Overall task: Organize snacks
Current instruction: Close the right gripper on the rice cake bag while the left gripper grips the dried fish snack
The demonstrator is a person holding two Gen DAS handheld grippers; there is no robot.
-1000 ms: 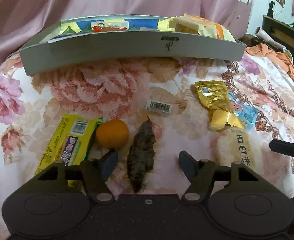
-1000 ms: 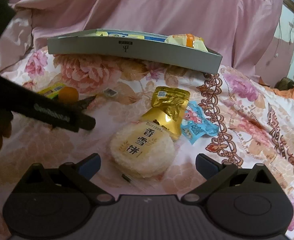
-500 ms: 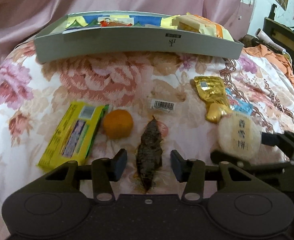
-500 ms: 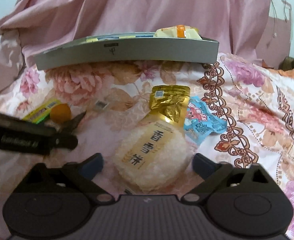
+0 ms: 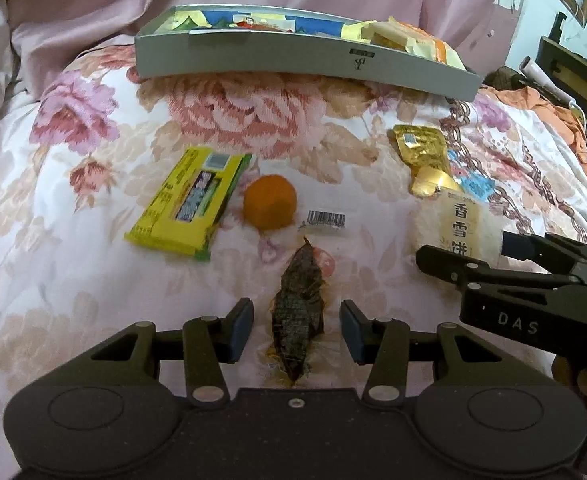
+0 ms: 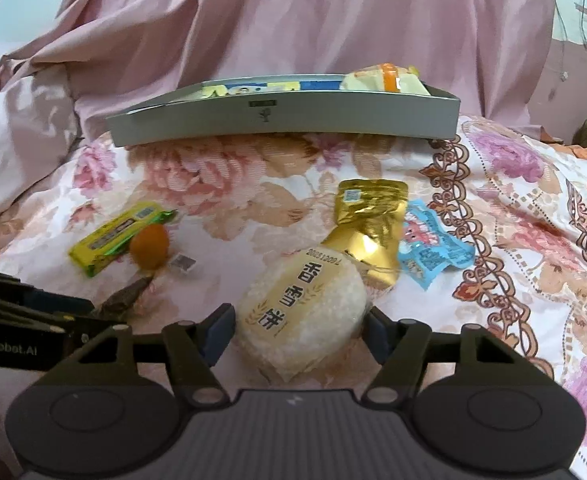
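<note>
Snacks lie loose on a flowered bedspread (image 5: 93,208) w/ a grey tray (image 5: 293,56) at the far edge, already holding a few packets.

Left gripper (image 5: 296,330): partly open, fingers either side of a dark brown snack packet (image 5: 298,312), a clear gap on both sides, pads not touching it. Packet is long & narrow, long axis running straight away from the camera, pointed tip aimed at the tray, near end between the fingers.

Right gripper (image 6: 299,334): jaws closing, round rice cracker pack (image 6: 301,312) between them. Left pad right at its edge, right pad close to the other side; can't tell if either presses yet. Printed label runs diagonally, top of the text toward the gold pouch (image 6: 369,224), which it overlaps.

Gold pouch's long axis points roughly at the tray; blue packet (image 6: 433,252) just beside it on the right, tilted.

Farther left: yellow-green bar (image 5: 191,204), long axis diagonal, upper end leaning right toward the tray. An orange (image 5: 269,202) just beside its right side. A small barcode label (image 5: 326,219) lies flat near the orange, just beyond the dark packet's tip.
</note>
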